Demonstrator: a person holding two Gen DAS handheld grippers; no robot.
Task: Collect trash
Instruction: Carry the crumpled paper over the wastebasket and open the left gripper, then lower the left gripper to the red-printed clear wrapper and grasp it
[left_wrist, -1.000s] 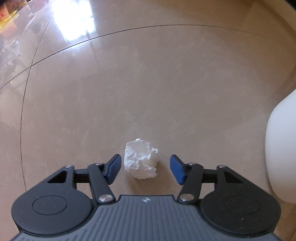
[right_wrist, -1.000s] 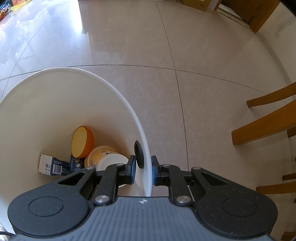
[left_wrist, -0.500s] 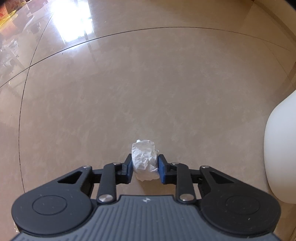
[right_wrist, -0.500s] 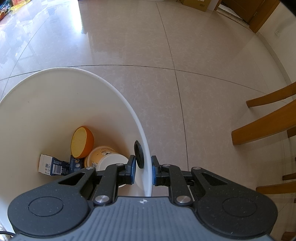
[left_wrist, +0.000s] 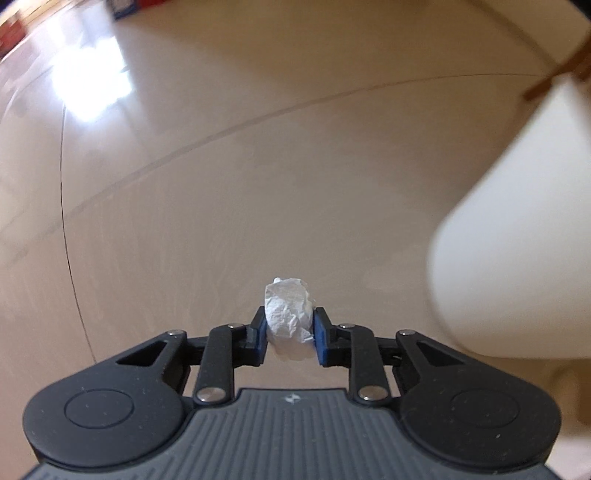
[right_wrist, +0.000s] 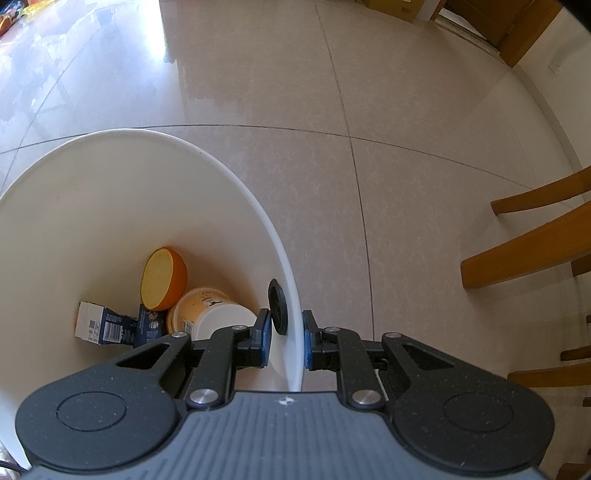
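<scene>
A crumpled white tissue (left_wrist: 289, 317) is pinched between the blue pads of my left gripper (left_wrist: 289, 336), which is shut on it and lifted off the beige tiled floor. The white bin's outer wall (left_wrist: 517, 229) looms blurred on the right of the left wrist view. My right gripper (right_wrist: 287, 336) is shut on the rim of the white bin (right_wrist: 284, 266), one finger inside and one outside. At the bin's bottom lie half an orange (right_wrist: 164, 278), a yellow-and-white paper cup (right_wrist: 210, 314) and a blue-and-white carton (right_wrist: 105, 326).
Glossy floor tiles (right_wrist: 369, 92) spread all around with a bright glare patch (left_wrist: 92, 85) far left. Wooden chair legs (right_wrist: 524, 240) stand to the right of the bin. A wooden door frame (right_wrist: 517, 33) and a cardboard box (right_wrist: 391, 5) sit at the back.
My left gripper closed on the tissue, then lifted it off the floor and swung toward the bin, which now looks larger. The right gripper keeps its hold on the bin rim, unmoved.
</scene>
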